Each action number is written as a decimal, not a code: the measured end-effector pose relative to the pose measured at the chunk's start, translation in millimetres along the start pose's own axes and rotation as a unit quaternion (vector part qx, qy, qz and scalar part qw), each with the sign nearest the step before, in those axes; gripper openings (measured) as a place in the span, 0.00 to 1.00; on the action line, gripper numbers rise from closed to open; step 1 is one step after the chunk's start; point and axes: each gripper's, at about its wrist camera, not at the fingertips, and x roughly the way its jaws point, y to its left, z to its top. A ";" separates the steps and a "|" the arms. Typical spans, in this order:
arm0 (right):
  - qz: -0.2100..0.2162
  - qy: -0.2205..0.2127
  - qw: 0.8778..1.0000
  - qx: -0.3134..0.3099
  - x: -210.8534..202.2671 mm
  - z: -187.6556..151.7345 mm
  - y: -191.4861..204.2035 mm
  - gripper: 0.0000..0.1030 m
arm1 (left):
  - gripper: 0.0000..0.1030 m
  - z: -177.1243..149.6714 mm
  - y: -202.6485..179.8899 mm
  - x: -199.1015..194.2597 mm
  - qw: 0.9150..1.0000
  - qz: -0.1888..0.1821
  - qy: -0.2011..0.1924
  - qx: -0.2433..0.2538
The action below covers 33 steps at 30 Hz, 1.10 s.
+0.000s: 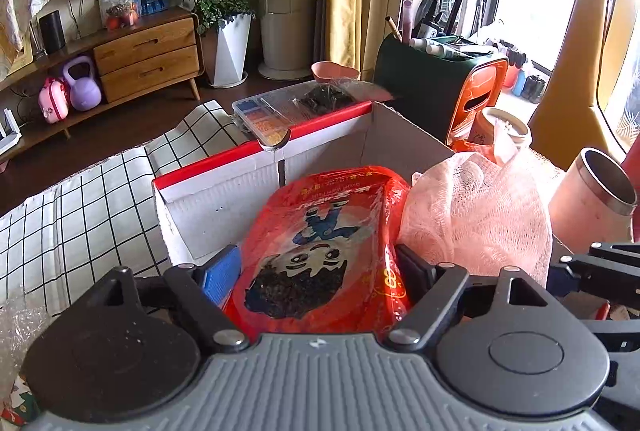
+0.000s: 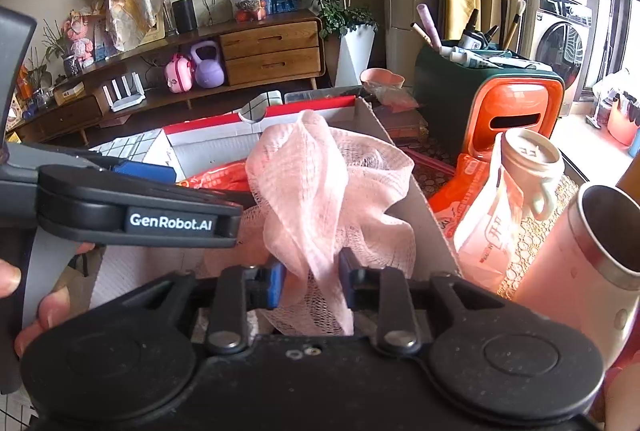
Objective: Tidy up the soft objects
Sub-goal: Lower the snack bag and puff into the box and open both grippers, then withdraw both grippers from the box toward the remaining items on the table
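— Sitting in the cardboard box (image 1: 224, 191) are two soft things: a glossy red plastic packet (image 1: 324, 251) printed with a cartoon figure, and a crumpled pink mesh cloth (image 2: 320, 191), loosely woven and bunched into folds.

— Which gripper is minding which?

— The left gripper (image 1: 320, 271) is reaching into the box with its jaws standing wide on either side of the red packet; whether the pads are pressing it, I cannot tell. The right gripper (image 2: 312, 283) is showing its jaws parted, with a tail of the mesh cloth hanging between them, not pinched.

— And around the box?

— A smooth pink metal-rimmed tumbler (image 2: 592, 251) is lying just beside it on the right, near a white lidded jar (image 2: 532, 159). A white grid-patterned cloth (image 1: 80, 211) is covering the counter to the left.
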 end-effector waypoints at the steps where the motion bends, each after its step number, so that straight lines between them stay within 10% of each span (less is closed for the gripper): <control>1: 0.002 -0.001 1.000 0.001 -3.6 -0.1 -0.7 0.35 | 0.80 -0.4 0.2 -3.3 1.000 0.000 0.000 0.001; 9: 0.020 -0.014 1.000 -0.010 -37.6 -4.4 4.3 0.62 | 0.80 -5.8 0.5 -42.7 1.000 -0.002 -0.017 0.002; 33: 0.043 -0.059 0.996 -0.047 -135.0 -35.6 52.8 0.88 | 0.80 -70.6 17.4 -179.0 0.999 -0.011 -0.044 -0.011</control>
